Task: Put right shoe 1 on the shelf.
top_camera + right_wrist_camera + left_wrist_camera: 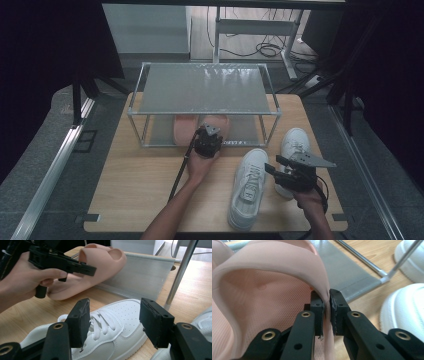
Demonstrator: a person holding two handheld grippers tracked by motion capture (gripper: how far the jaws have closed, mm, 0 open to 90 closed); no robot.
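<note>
A pink slipper (269, 272) lies partly on the lower shelf of a metal rack (200, 89). My left gripper (326, 303) is shut on the edge of its strap, which is pinched between the pads. In the high view the left gripper (210, 131) sits at the rack's front edge, with the pink slipper (222, 122) just past it. The right gripper view shows that slipper (105, 257) tilted against the shelf edge. My right gripper (115, 315) stands open, with nothing between its jaws, just short of a white sneaker (112, 325). In the high view the right gripper (275, 164) hovers between the two sneakers.
A second pink slipper (184, 129) rests on the lower shelf, left of the held one. One white sneaker (248, 187) lies on the wooden table (140, 185) at the front; the other sneaker (295, 141) is by the rack's right leg. The left half of the table has free room.
</note>
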